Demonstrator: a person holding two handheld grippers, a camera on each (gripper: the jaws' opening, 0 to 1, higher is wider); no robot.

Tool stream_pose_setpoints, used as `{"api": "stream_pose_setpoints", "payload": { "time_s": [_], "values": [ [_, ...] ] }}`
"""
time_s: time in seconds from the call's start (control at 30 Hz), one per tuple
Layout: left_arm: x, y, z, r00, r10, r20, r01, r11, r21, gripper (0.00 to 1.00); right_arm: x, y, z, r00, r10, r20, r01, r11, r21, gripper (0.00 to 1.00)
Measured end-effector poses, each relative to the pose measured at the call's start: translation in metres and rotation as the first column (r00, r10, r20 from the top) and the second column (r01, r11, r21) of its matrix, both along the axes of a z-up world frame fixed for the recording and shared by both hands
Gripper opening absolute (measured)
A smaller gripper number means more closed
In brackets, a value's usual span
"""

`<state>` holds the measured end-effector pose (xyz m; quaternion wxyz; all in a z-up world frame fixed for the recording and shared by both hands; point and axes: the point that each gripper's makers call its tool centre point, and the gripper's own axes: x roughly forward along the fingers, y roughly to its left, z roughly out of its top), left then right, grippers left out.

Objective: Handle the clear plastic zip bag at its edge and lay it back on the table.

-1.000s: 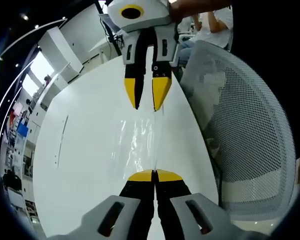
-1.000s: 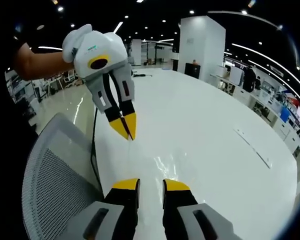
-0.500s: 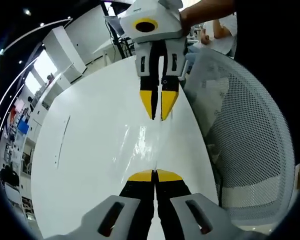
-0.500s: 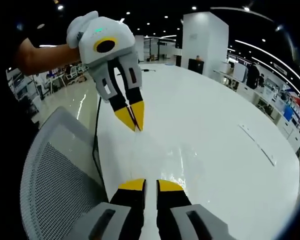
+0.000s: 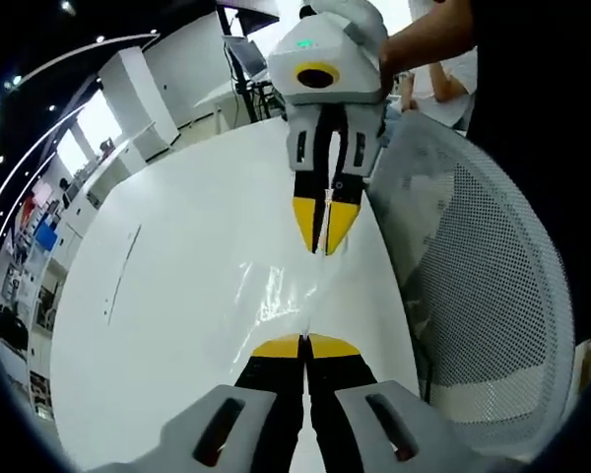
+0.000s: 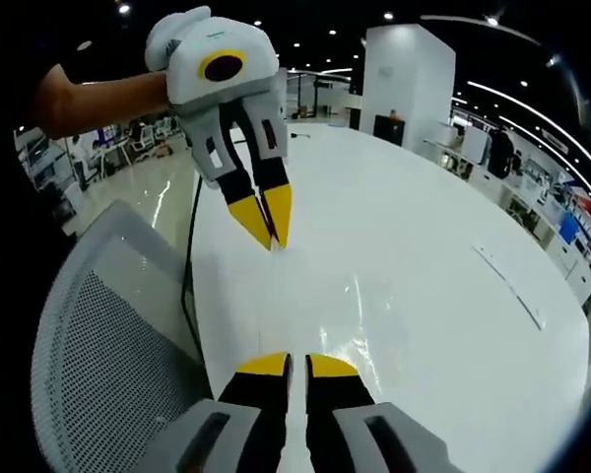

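The clear zip bag [image 5: 276, 291] stretches between both tools along the white desk [image 5: 167, 296] edge beside the mesh chair [image 5: 483, 296]. The left tool [image 5: 304, 344] and right tool [image 6: 288, 362] each pinch one bag edge, jaws closed.

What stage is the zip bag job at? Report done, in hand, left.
Done: the left hand-held gripper is shut on one edge of the clear zip bag. In hand: the right hand-held gripper has its jaws nearly together at the opposite edge; a firm pinch cannot be confirmed. Left: lay the bag flat on the table and open both.
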<state>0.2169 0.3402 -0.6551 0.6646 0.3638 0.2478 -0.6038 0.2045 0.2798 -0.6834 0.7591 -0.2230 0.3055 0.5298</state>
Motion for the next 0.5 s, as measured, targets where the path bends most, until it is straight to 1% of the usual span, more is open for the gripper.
{"api": "stream_pose_setpoints", "payload": {
  "time_s": [0.07,0.2,0.33,0.5],
  "values": [
    [-0.0002,-0.0001,0.0004,1.0,0.0,0.001,0.0,1.0,0.0,0.0,0.0011,0.0004,0.0011,1.0,0.004,0.014,-0.004,1.0,0.001,0.0],
    [0.0008,0.0025,-0.0016,1.0,0.006,0.007,-0.006,1.0,0.012,0.0,0.0023,0.0011,0.0026,1.0,-0.003,0.01,0.003,1.0,0.008,0.0],
    [0.0007,0.0042,-0.0042,1.0,-0.002,0.011,0.001,1.0,0.019,0.0,0.0037,0.0012,0.0037,1.0,-0.002,0.019,0.002,1.0,0.003,0.0],
    [0.0027,0.0036,-0.0006,1.0,0.009,0.014,-0.009,1.0,-0.001,0.0,0.0036,0.0008,0.0044,1.0,0.007,0.021,-0.007,1.0,0.0,0.0]
  ]
}}
